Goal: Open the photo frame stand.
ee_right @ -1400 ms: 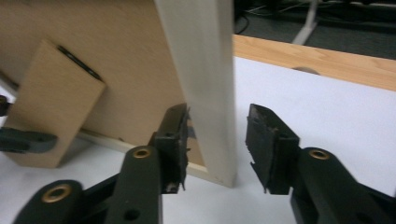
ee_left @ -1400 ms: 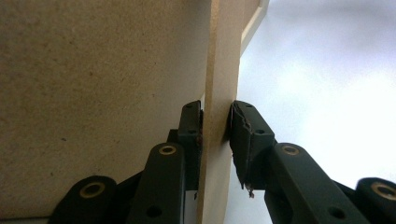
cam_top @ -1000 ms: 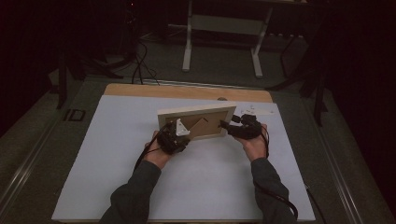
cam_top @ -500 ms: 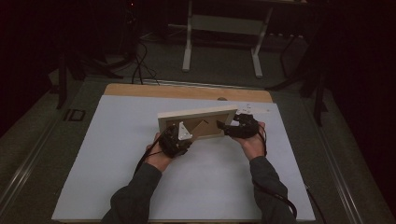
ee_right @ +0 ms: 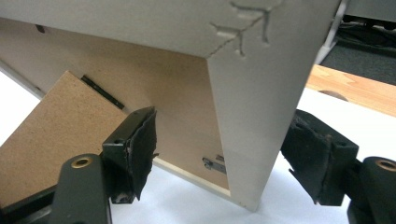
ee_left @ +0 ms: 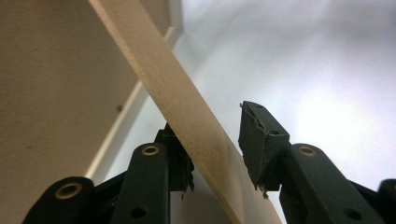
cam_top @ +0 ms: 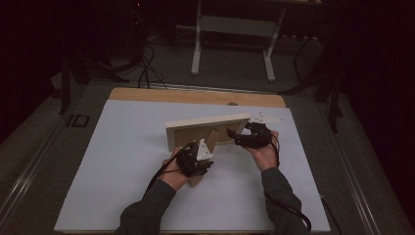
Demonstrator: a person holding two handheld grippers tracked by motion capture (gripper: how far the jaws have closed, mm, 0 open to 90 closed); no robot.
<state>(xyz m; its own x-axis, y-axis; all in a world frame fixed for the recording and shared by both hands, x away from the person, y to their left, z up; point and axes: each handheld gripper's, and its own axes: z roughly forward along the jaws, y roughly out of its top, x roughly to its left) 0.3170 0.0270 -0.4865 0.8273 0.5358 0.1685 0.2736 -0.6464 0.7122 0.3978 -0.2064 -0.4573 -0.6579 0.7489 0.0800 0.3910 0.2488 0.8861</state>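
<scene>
A light wooden picture frame (cam_top: 208, 128) stands on edge on the white table, its brown back (ee_right: 177, 93) turned toward the person. Its easel stand (cam_top: 196, 180) slants out from the back toward the person. My left gripper (cam_top: 195, 159) is open around that stand (ee_left: 187, 107); in the left gripper view (ee_left: 217, 135) the strip runs between the jaws, with a gap to the right-hand one. My right gripper (cam_top: 240, 138) is open around the frame's right side bar (ee_right: 252, 116). Its jaws (ee_right: 224, 140) stand wide to either side.
The white mat (cam_top: 122, 161) covers the table, with a bare wooden strip (cam_top: 195, 95) along the far edge. A white-legged desk (cam_top: 198, 44) and cables (cam_top: 147, 68) lie on the dark floor beyond. A small white part (cam_top: 266, 118) lies behind the frame's right end.
My left gripper has slid a little toward the person along the stand. The frame and my right gripper have barely moved.
</scene>
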